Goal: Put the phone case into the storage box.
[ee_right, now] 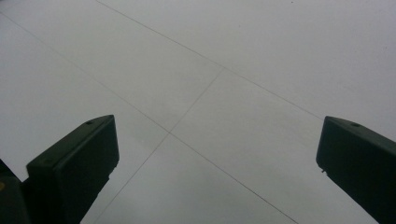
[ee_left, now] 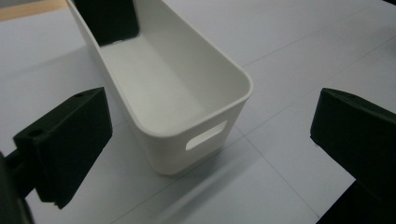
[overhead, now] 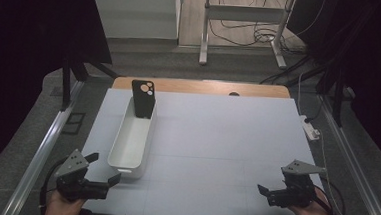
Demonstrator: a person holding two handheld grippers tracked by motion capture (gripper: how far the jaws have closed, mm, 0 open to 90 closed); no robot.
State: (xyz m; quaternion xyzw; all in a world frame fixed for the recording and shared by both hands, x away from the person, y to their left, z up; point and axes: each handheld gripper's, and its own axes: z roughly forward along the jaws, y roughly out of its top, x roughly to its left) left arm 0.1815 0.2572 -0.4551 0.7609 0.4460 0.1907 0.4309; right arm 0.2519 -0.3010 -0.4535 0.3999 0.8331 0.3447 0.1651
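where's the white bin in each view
High view: the white bin lies left of centre, long axis running away, just beyond the left tongs.
Left gripper view: upper middle, near end with its handle slot between the jaws.
Right gripper view: bare grey mat there.
Shared landmark: the black phone case standing at the bin's far end.

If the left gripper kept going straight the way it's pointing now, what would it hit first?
Most likely the near end of the white bin. The left gripper, jaws open, faces that end wall with its handle slot, with bare table mat between them. How far off it is remains unclear.
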